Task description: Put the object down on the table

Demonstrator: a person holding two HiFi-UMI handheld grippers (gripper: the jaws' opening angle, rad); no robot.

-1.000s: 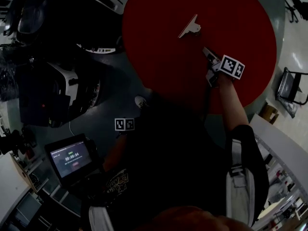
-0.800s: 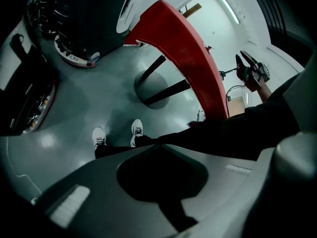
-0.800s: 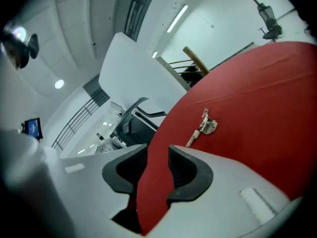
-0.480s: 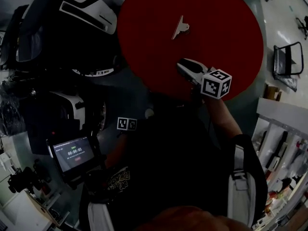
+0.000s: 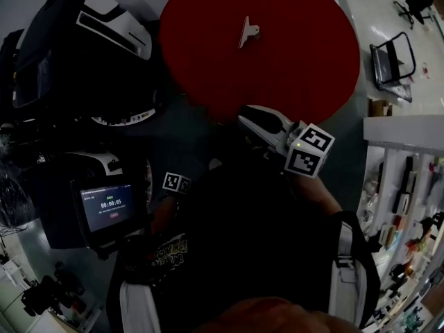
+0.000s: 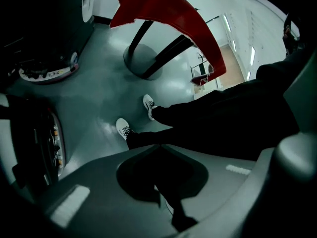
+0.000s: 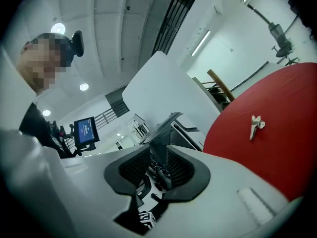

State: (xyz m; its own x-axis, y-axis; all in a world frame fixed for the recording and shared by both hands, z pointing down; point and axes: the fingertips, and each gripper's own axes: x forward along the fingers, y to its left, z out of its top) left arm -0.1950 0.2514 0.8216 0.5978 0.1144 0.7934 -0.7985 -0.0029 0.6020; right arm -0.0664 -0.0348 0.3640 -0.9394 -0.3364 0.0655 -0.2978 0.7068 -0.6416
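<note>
Plainly, pale winged clip (image 5: pixel 248 31) lies on red table (image 5: pixel 305 68); right tool (image 7: pixel 159 155) parted, empty; left tool (image 6: pixel 158 150) closed.

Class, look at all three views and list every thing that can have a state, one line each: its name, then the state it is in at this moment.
Clip: lying loose on the red table, nothing touching it.
Right gripper: jaws apart, empty, well clear of the clip.
Left gripper: jaws together, empty.
Screen: lit, showing a timer.
</note>
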